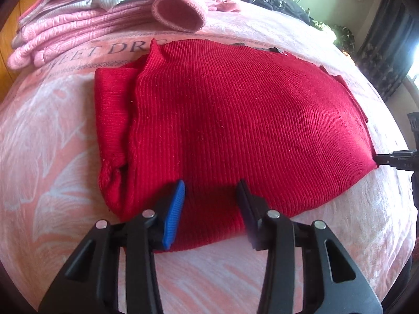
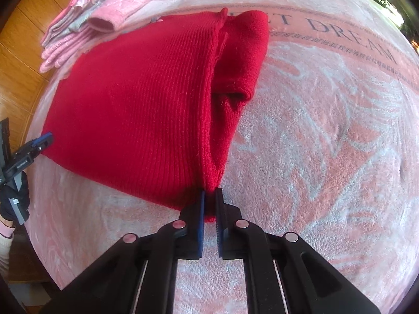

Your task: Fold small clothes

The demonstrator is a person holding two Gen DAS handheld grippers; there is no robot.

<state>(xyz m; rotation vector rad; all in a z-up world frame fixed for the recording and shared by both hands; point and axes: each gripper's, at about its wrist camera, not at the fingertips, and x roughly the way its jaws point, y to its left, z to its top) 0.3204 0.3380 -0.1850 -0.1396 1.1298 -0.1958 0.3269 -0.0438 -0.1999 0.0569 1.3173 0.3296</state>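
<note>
bed: covered by a pink plush blanket (image 1: 65, 130) with pale leaf pattern and printed lettering
centre: folded red ribbed knit sweater (image 1: 235, 130) lying flat
far edge: stack of folded pink clothes (image 1: 78, 18)

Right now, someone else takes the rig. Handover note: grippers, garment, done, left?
Left gripper: open, fingers over the near edge of the red knit garment, holding nothing.
Right gripper: shut on the garment's corner.
Garment lies partly folded on the pink blanket, a sleeve or side tucked under one end.
Pile of folded pink clothes sits at the far side.
Left: finish the fold, smooth it, probably move it to the pile.
</note>
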